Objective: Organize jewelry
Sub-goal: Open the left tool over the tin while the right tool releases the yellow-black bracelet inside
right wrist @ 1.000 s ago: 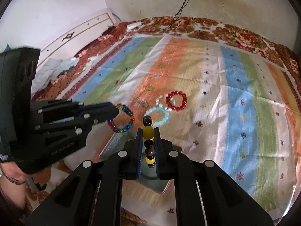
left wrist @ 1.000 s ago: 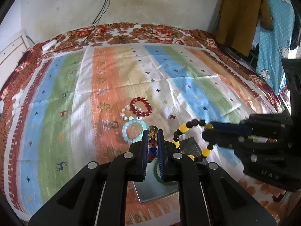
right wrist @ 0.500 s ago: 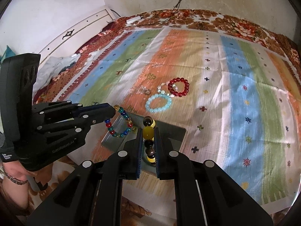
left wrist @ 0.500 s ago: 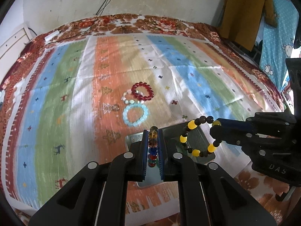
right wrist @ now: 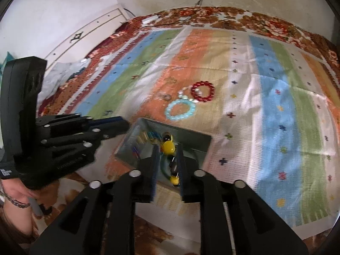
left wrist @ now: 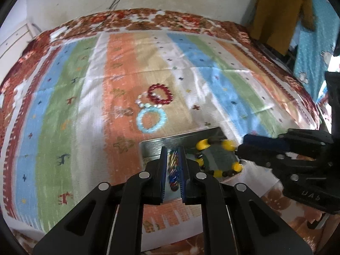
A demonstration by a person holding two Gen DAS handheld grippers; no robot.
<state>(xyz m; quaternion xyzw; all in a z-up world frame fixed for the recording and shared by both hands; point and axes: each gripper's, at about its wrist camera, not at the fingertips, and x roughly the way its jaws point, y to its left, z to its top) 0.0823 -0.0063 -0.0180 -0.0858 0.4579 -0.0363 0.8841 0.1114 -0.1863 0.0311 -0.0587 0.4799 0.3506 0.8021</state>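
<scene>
My left gripper (left wrist: 172, 150) is over a grey metal tray (left wrist: 180, 137) at the bed's near edge. A multicoloured bead bracelet (left wrist: 173, 170) is blurred between its slightly parted fingers and hangs into the tray. My right gripper (right wrist: 167, 148) is over the same tray (right wrist: 191, 138), and a black and yellow bead bracelet (right wrist: 170, 148) sits between its parted fingers; the bracelet also shows in the left wrist view (left wrist: 216, 159). On the striped cloth beyond lie a red bracelet (left wrist: 159, 94), a light blue bracelet (left wrist: 151, 120) and a small white one (left wrist: 142, 103).
The striped cloth (left wrist: 85, 106) covers a bed with a floral border. A white headboard (right wrist: 89, 31) stands at the left and a brown garment (left wrist: 282, 10) hangs at the right. The person's hand (right wrist: 14, 191) shows at the lower left.
Both grippers have come down and back over the tray with their bracelets. The fingers of both have parted a little, and the bracelets blur as they drop toward the tray.
</scene>
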